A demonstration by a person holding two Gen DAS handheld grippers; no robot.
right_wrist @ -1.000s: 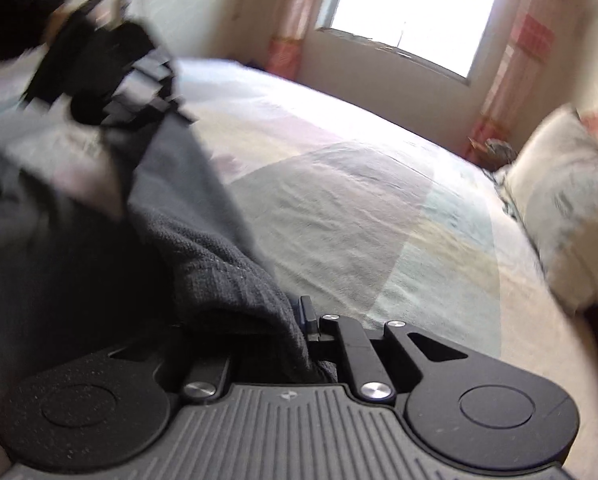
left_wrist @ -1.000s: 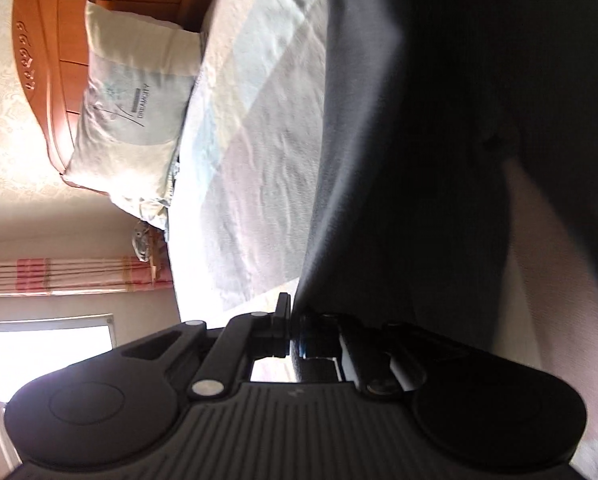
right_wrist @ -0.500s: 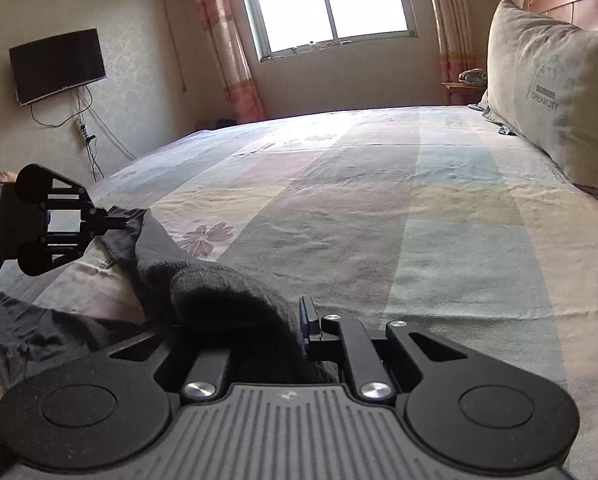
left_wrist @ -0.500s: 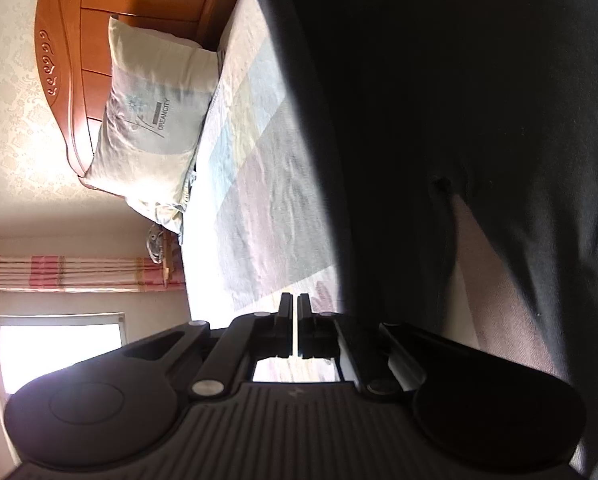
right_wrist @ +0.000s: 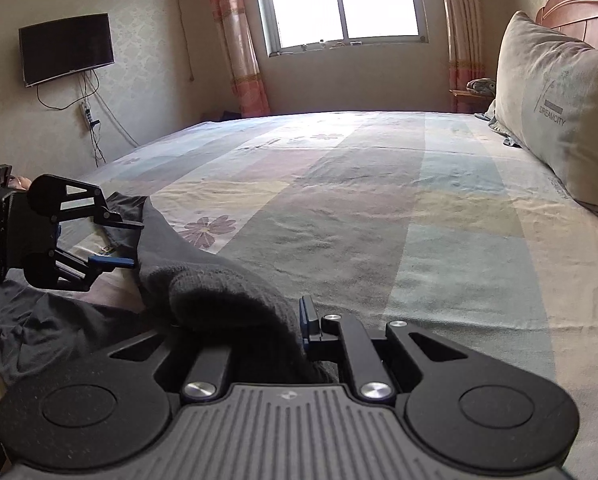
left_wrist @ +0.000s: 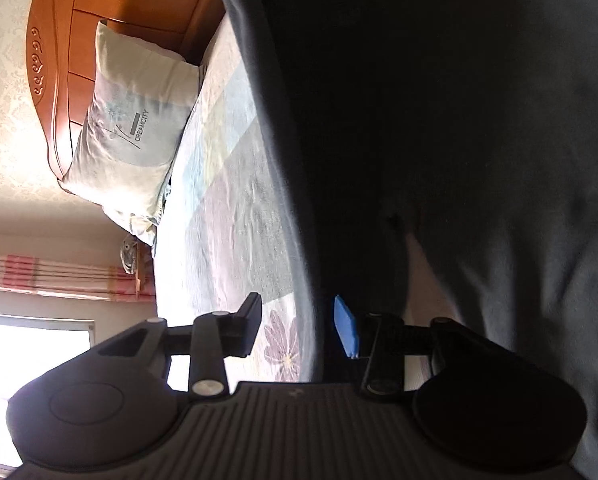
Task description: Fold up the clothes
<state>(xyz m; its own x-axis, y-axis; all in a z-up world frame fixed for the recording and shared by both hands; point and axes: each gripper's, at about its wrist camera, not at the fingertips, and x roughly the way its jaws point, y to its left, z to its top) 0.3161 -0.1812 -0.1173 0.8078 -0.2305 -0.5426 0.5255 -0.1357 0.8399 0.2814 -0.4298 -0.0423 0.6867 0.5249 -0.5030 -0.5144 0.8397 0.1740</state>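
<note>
Bed (right_wrist: pixel 379 208); dark garment (right_wrist: pixel 219 296) pinched in right tongs (right_wrist: pixel 295 320); left tongs (right_wrist: pixel 133 242) opening.

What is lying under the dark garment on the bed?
Under the dark garment lies the patchwork bedsheet, with a purple flower print showing beside the cloth's edge. Whatever else lies beneath the cloth is covered and cannot be seen.

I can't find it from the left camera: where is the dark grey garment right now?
In the right wrist view the dark grey garment lies at the bed's near left edge, one end clamped in the right gripper, the other beside the opening left gripper.
</note>
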